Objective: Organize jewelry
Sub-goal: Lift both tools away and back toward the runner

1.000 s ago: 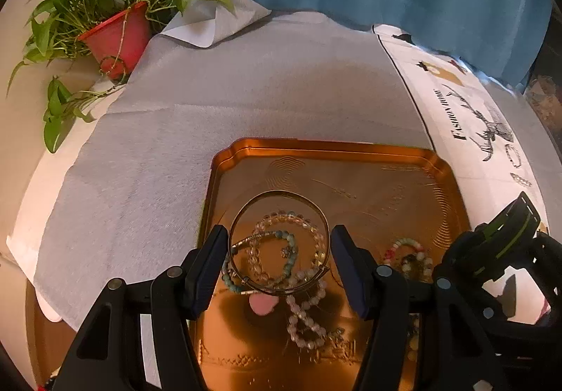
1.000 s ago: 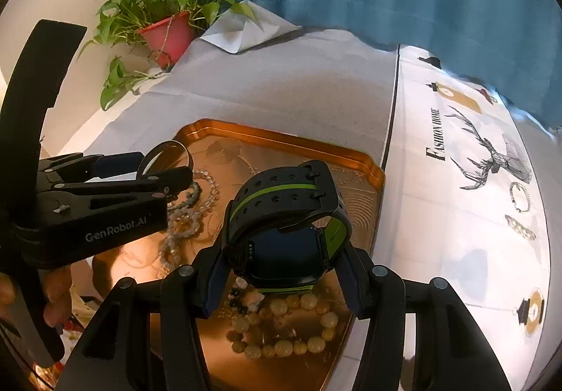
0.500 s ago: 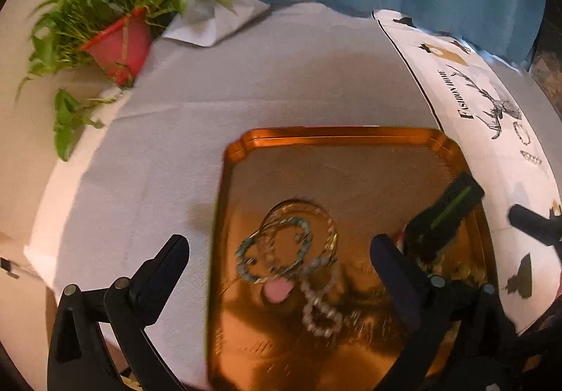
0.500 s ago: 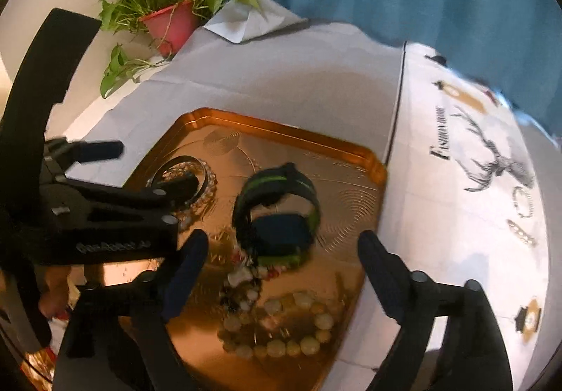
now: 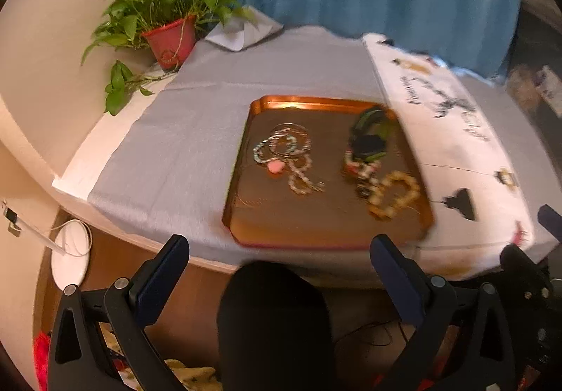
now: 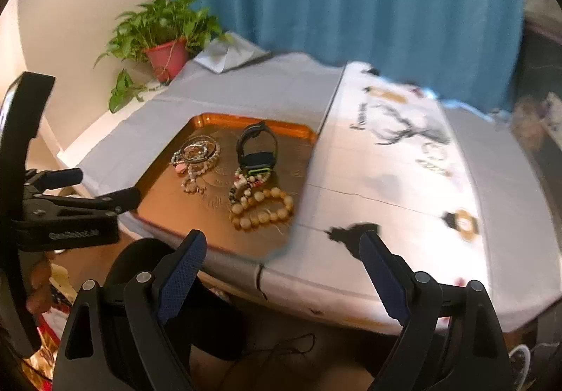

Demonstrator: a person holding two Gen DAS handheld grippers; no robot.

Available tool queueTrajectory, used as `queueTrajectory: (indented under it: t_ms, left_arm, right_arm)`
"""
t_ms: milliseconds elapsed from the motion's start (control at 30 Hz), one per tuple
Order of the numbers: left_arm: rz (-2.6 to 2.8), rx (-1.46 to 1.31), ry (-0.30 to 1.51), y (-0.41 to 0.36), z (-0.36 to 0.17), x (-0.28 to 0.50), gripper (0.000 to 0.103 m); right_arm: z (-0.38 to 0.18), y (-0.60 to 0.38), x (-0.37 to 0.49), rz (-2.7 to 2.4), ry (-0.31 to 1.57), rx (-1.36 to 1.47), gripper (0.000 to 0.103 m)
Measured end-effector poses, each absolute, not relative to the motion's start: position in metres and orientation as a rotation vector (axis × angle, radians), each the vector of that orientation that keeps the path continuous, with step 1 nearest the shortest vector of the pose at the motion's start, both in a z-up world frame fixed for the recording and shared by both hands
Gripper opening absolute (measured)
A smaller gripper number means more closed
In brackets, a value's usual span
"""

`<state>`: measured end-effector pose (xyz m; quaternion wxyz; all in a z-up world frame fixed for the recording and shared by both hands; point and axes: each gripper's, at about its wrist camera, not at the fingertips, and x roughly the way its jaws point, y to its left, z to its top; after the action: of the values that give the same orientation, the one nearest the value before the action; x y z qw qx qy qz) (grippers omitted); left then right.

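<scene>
A: Nearest, my left gripper (image 5: pixel 279 271) and right gripper (image 6: pixel 282 259): what do they hold?

B: Nothing. I hold both spread wide and empty, short of the table edge, above my knee (image 5: pixel 274 313).

A: Beyond them?

B: The tray (image 6: pixel 159 194) on the grey cloth (image 5: pixel 182 145). On it lie the bangles (image 6: pixel 196 152), watch (image 6: pixel 258 148) and beads (image 6: pixel 261 206).

A: The step?

B: Jewelry looks gathered. Farther right, small pieces (image 6: pixel 435 161) on the printed cloth (image 6: pixel 386 180) seem to remain, though blurred; next I would reach there and close lightly.
</scene>
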<state>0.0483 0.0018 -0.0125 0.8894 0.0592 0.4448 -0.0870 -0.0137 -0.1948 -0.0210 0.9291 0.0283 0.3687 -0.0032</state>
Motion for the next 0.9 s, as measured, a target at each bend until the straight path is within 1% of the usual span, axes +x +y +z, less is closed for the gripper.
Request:
queueTrajectory:
  t_ms: [267, 467, 900]
  left_arm:
    - [-0.184, 0.186, 0.832, -0.008, 0.020, -0.010, 0.102]
    - [-0.178, 0.164, 0.800, 0.001, 0.031, -0.036, 0.102]
    - [-0.164, 0.159, 0.776, 0.004, 0.044, -0.044, 0.102]
  right_arm:
    - [0.012, -0.189, -0.087, -0.028, 0.658, 0.037, 0.089]
    - [0.025, -0.180, -0.114, -0.015, 0.618, 0.032, 0.089]
    - [0.039, -0.178, -0.126, 0.002, 0.585, 0.024, 0.090]
